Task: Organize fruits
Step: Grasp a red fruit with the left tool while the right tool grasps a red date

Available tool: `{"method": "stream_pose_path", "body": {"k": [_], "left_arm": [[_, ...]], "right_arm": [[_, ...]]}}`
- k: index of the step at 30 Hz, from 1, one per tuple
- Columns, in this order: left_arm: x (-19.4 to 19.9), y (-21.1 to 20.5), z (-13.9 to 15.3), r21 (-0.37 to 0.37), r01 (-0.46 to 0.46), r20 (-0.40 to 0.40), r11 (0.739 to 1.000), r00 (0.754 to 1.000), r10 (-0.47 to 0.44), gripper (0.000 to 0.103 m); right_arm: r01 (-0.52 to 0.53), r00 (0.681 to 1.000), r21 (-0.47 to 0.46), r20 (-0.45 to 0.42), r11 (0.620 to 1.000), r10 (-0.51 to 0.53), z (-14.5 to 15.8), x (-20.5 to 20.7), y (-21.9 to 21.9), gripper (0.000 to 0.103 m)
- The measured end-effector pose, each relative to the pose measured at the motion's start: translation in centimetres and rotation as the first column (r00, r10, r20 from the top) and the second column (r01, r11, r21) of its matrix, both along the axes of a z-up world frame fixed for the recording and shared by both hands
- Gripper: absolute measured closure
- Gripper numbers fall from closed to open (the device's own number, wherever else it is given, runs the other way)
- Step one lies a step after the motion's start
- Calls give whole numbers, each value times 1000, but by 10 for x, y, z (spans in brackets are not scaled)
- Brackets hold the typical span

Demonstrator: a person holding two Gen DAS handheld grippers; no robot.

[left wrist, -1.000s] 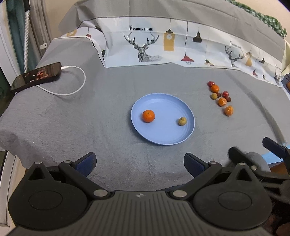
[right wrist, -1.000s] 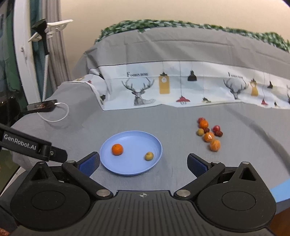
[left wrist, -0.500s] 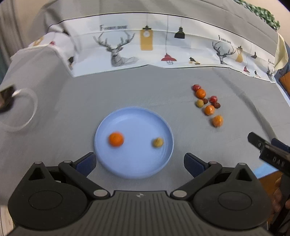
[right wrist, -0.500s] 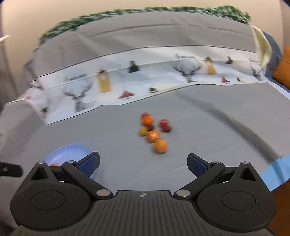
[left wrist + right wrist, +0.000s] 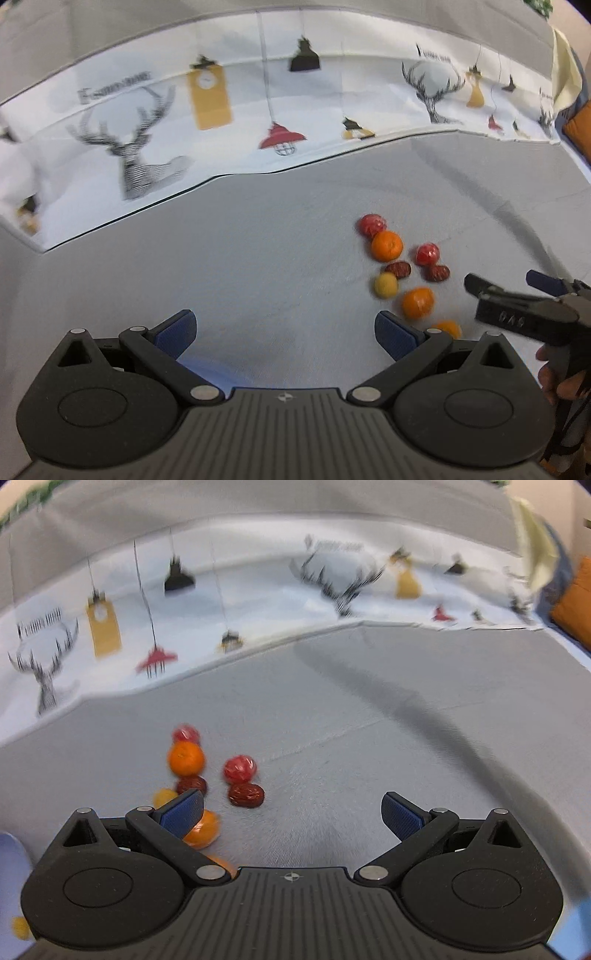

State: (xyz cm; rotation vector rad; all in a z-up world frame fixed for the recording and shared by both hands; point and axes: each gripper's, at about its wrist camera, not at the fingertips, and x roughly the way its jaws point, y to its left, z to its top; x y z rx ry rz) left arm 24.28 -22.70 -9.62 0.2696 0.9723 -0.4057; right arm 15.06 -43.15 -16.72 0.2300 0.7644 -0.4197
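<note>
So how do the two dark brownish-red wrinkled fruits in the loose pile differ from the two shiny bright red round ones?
The dark brownish-red wrinkled fruits look oval, dull and creased; the shiny bright red round fruits are rounder and glossy, though blur hides detail. The dark ones lie nearer the camera in the right wrist view, the red ones farther back. All four rest ungrasped on the grey cloth.

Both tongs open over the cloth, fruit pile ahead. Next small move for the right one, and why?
Probably shift the right tongs a little left and lower them over the nearest orange. They are open and empty, and the pile sits left of their centre, with that orange partly behind the left finger. The left tongs are open too, with the pile off to their right.
</note>
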Motion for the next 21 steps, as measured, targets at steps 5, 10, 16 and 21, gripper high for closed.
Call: {"method": "stream_pose_path", "body": {"k": [5,10,16,21], "left_arm": [[53,-44,-32,-4,44,-50,999,998,-44,0],[106,-84,-62,-44,83,-160,996,983,-89,0],[141,-119,-85,-68,112,-261,991,957,-126,0],[142,-142,-101,-30,128,-298,991,945,-131,10]], "right_arm": [[-20,999,53,-50,998,22,-34,31,-12,2],[-59,998,20,-37,998,59,-57,46,-11,9],[-95,995,-41,22,995,96,-59,41,-12,27],[-120,992,-83,28,989,123,-59,40,-4,49]]}}
